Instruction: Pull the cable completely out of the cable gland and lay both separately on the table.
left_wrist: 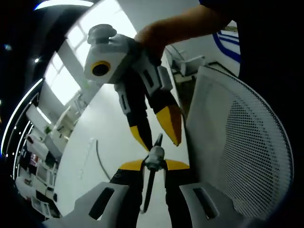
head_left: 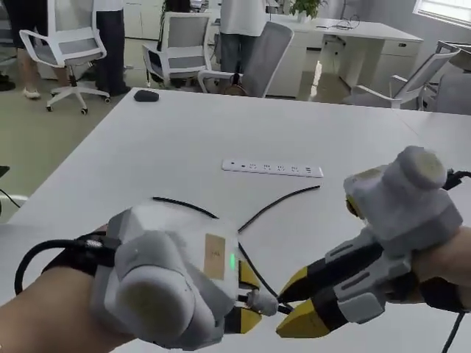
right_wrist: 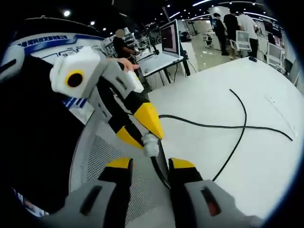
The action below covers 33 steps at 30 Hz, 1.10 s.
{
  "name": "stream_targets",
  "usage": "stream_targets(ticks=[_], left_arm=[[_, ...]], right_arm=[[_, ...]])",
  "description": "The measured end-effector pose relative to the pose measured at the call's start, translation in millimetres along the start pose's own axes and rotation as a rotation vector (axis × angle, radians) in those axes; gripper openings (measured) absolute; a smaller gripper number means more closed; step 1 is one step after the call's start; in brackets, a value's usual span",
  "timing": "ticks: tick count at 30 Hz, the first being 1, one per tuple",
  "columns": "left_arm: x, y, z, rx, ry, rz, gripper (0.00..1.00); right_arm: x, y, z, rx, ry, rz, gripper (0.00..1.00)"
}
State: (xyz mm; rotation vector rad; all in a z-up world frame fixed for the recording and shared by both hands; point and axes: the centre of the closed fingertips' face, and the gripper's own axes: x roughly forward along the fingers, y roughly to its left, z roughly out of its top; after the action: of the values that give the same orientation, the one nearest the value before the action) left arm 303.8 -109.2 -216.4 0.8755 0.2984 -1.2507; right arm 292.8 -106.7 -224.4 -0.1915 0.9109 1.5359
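A small grey cable gland [head_left: 260, 301] is held just above the white table [head_left: 184, 140], near its front edge. My left gripper [head_left: 249, 298] is shut on it, its yellow jaws clamping the gland [left_wrist: 155, 156] from both sides. A thin black cable [head_left: 276, 202] runs from the gland out across the table. My right gripper [head_left: 281, 313] faces the left one, open, with its yellow jaws either side of the cable just beside the gland [right_wrist: 150, 145]. In the right gripper view the cable [right_wrist: 228, 127] trails away over the tabletop.
A white power strip [head_left: 272, 168] lies mid-table beyond the cable. A dark mouse [head_left: 146, 95] sits at the far left edge. Office chairs [head_left: 62, 48] and standing people are behind the table. A white mesh chair back [left_wrist: 237, 142] is close to me.
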Motion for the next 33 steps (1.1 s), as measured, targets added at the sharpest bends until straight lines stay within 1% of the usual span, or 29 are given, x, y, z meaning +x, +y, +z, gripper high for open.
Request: stream_targets(ticks=[1, 3, 4, 7, 10, 11, 12, 13, 15, 16, 17, 18, 19, 20, 22, 23, 24, 25, 26, 27, 28, 29, 31, 32, 33], left_arm=[[1.3, -1.2, -0.7, 0.019, 0.006, -0.003, 0.17], [2.6, -2.2, -1.2, 0.03, 0.008, -0.005, 0.17], [4.0, -3.3, -2.1, 0.043, 0.016, -0.011, 0.17], [5.1, -4.6, -1.8, 0.07, 0.022, -0.016, 0.17], [5.4, -4.8, -0.7, 0.082, 0.017, -0.02, 0.17], [5.6, -4.6, -0.7, 0.081, 0.017, -0.02, 0.17], [5.6, -4.9, -2.3, 0.088, 0.025, -0.024, 0.17], [5.7, -4.2, -2.5, 0.094, 0.025, -0.023, 0.17], [5.6, -3.1, -2.4, 0.089, 0.024, -0.025, 0.17], [5.4, -2.5, -2.3, 0.088, 0.024, -0.027, 0.17], [5.7, -0.9, -2.3, 0.084, 0.023, -0.028, 0.17], [5.4, 0.7, -2.9, 0.077, 0.025, -0.026, 0.17], [5.3, 2.5, -3.9, 0.066, 0.028, -0.029, 0.17], [5.4, 3.5, -4.3, 0.048, 0.025, -0.04, 0.17], [6.2, 5.0, -6.2, 0.018, 0.025, -0.053, 0.17], [6.9, 5.2, -7.4, -0.016, 0.026, -0.062, 0.17], [7.2, 4.6, -8.6, -0.043, 0.027, -0.07, 0.17], [7.8, 4.9, -9.4, -0.071, 0.025, -0.079, 0.17], [8.6, 5.2, -11.5, -0.109, 0.025, -0.09, 0.17], [9.2, 5.2, -12.9, -0.141, 0.026, -0.101, 0.17], [9.8, 5.5, -14.2, -0.188, 0.025, -0.112, 0.17], [10.4, 6.6, -15.2, -0.22, 0.021, -0.115, 0.17], [12.0, 8.6, -17.9, -0.299, 0.011, -0.131, 0.17], [12.4, 9.1, -19.1, -0.37, 0.003, -0.145, 0.17], [12.9, 9.0, -19.9, -0.424, -0.001, -0.158, 0.17]], right_arm=[[3.2, 2.2, 0.6, -0.001, 0.006, 0.024, 0.3], [8.3, 2.5, 0.6, 0.002, 0.02, 0.048, 0.29], [10.4, 1.5, 0.1, 0.001, 0.027, 0.049, 0.29], [13.6, -6.0, -1.9, -0.01, 0.053, 0.048, 0.26], [16.4, -2.0, -1.2, 0.003, 0.053, 0.072, 0.2], [16.7, -1.5, -0.8, 0.004, 0.051, 0.072, 0.16], [18.0, -3.4, -1.8, -0.013, 0.059, 0.051, 0.15], [17.9, -5.8, -2.6, -0.031, 0.068, 0.035, 0.13], [17.2, -3.5, -1.6, -0.031, 0.067, 0.033, 0.13], [16.6, -3.6, -1.3, -0.044, 0.074, 0.018, 0.13], [16.2, -5.6, -0.3, -0.077, 0.08, -0.006, 0.13], [16.2, -8.4, 1.8, -0.104, 0.082, -0.044, 0.12], [16.7, -8.1, 1.4, -0.1, 0.091, -0.058, 0.12], [17.0, -9.3, 1.9, -0.111, 0.102, -0.083, 0.12], [17.0, -11.8, 2.0, -0.162, 0.121, -0.118, 0.12], [17.3, -13.0, 1.9, -0.203, 0.133, -0.142, 0.12], [17.6, -13.8, 1.9, -0.218, 0.14, -0.159, 0.12], [18.4, -15.7, 0.9, -0.247, 0.154, -0.189, 0.12], [18.9, -16.7, 1.0, -0.276, 0.164, -0.208, 0.12], [19.9, -17.9, 0.8, -0.329, 0.182, -0.24, 0.12], [20.0, -20.6, 0.4, -0.372, 0.2, -0.277, 0.12], [21.0, -22.8, 0.9, -0.423, 0.215, -0.32, 0.12], [21.0, -25.6, 1.1, -0.482, 0.236, -0.381, 0.12], [20.8, -27.2, 1.4, -0.535, 0.252, -0.426, 0.12], [20.3, -28.4, 1.7, -0.571, 0.265, -0.456, 0.12]])
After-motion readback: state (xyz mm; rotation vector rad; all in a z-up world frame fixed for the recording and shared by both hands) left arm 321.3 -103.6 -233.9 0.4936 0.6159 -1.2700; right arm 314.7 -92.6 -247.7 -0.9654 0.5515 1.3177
